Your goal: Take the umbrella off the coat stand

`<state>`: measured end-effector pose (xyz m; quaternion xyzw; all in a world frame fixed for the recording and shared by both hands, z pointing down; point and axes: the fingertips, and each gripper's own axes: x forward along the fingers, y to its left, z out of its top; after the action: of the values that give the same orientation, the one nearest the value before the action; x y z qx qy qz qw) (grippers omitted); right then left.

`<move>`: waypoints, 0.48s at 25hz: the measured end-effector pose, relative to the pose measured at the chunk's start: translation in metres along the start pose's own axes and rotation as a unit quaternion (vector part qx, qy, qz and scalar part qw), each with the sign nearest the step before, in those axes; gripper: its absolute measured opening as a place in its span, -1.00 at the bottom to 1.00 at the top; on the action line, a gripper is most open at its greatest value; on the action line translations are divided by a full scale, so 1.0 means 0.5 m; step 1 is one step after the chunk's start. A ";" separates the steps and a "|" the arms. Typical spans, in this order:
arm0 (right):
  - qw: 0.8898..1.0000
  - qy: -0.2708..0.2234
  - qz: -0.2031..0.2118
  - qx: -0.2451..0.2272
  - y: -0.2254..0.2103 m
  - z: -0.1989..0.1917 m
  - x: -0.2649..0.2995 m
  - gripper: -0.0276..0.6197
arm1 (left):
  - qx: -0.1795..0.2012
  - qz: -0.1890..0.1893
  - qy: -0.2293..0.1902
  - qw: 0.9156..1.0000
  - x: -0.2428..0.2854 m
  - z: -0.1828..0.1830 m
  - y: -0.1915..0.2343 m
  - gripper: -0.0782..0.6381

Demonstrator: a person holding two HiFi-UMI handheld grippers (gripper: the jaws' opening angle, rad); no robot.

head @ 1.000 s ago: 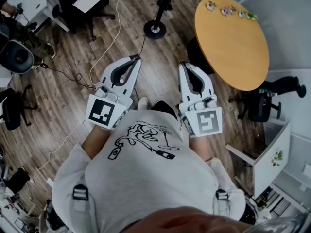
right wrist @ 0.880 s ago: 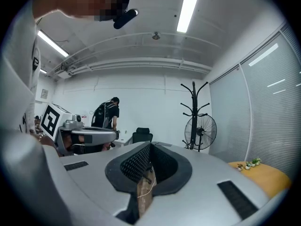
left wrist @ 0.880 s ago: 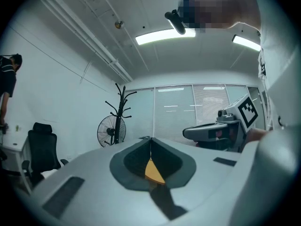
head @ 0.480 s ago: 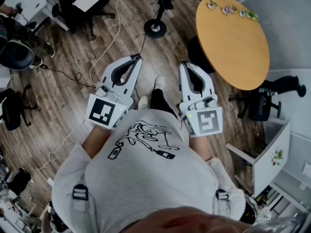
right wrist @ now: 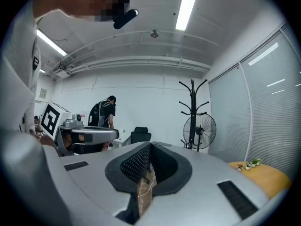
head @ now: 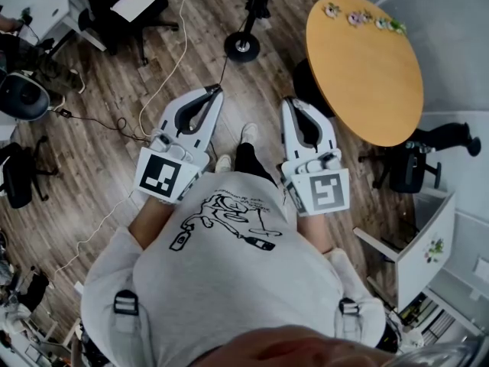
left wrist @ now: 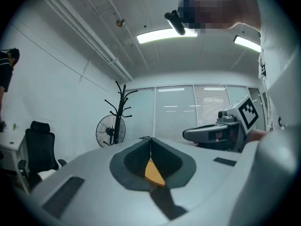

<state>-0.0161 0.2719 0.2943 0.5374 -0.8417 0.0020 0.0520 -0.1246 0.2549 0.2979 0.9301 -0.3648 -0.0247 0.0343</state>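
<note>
My left gripper [head: 212, 92] and right gripper [head: 289, 102] both have their fingers pressed together on nothing, level above the wooden floor [head: 99, 167]. The coat stand [right wrist: 193, 112] is ahead beside the fan [right wrist: 200, 131]. I can't make out the umbrella.

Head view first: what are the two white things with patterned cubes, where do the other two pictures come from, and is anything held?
They are hand-held grippers: a person holds the left gripper and the right gripper, one in each hand. The head view comes from a camera on that person's head, looking down at a wooden floor and a round table with small plants at its edge. The other two pictures come from a camera on each gripper, looking along its jaws. Both pairs of jaws are closed with nothing between them. Across the room stand a coat stand and a floor fan; I can make out no umbrella on the stand.
</note>
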 end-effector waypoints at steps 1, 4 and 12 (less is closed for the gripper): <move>1.000 -0.001 -0.001 0.000 -0.007 0.000 0.005 -0.87 | 0.000 0.000 0.000 1.000 0.007 0.000 0.002 -0.76; 1.000 0.000 0.000 0.005 -0.027 -0.002 0.021 -0.87 | 0.002 0.001 0.003 1.000 0.030 -0.001 0.012 -0.76; 1.000 0.002 0.008 0.005 -0.094 -0.009 0.074 -0.87 | 0.000 0.005 0.005 1.000 0.112 -0.004 0.039 -0.76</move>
<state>0.0112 0.2190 0.2996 0.5309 -0.8459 0.0076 0.0507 -0.0966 0.2027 0.3002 0.9283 -0.3695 -0.0200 0.0357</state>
